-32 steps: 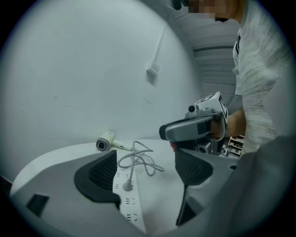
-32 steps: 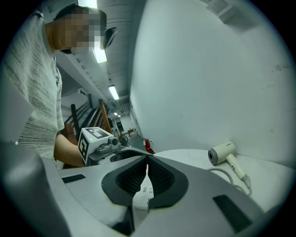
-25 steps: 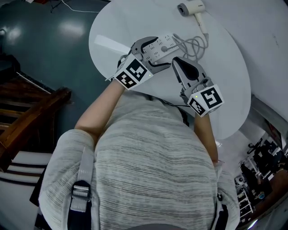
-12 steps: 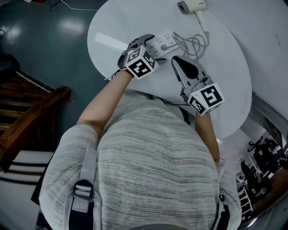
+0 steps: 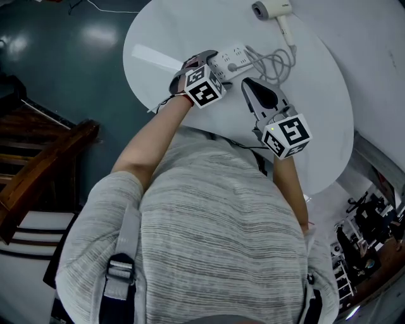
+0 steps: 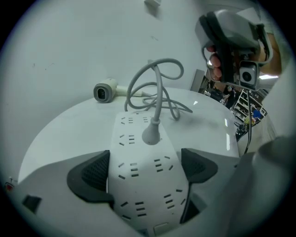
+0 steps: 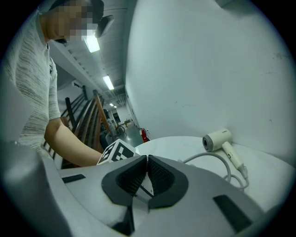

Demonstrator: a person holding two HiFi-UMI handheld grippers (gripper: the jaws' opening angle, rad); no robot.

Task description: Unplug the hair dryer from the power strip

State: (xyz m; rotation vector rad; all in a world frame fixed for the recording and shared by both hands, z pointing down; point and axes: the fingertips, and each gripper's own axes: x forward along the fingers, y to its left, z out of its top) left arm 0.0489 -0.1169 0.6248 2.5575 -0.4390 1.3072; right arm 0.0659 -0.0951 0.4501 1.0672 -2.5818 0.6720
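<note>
A white power strip (image 5: 229, 62) lies on the round white table (image 5: 190, 25) with a grey plug (image 6: 150, 135) seated in it. The grey cable (image 6: 157, 88) loops away to the cream hair dryer (image 5: 269, 9), which lies at the table's far edge. My left gripper (image 6: 145, 173) points steeply down and straddles the strip's near end. Its jaws have just been opening and stand wide, one pad beside each long edge, not pressing. My right gripper (image 7: 147, 176) hovers just right of the strip, shut with nothing in it. It also shows in the head view (image 5: 248, 83).
A wooden stair rail (image 5: 44, 164) stands on the dark floor left of the table. A white wall (image 7: 208, 69) rises behind the hair dryer (image 7: 217, 139). Cluttered shelves (image 5: 373, 215) show past the table's right edge.
My left gripper has dropped and tipped downward onto the near end of the power strip, which now lies between its jaws. The right gripper has sunk only slightly.
</note>
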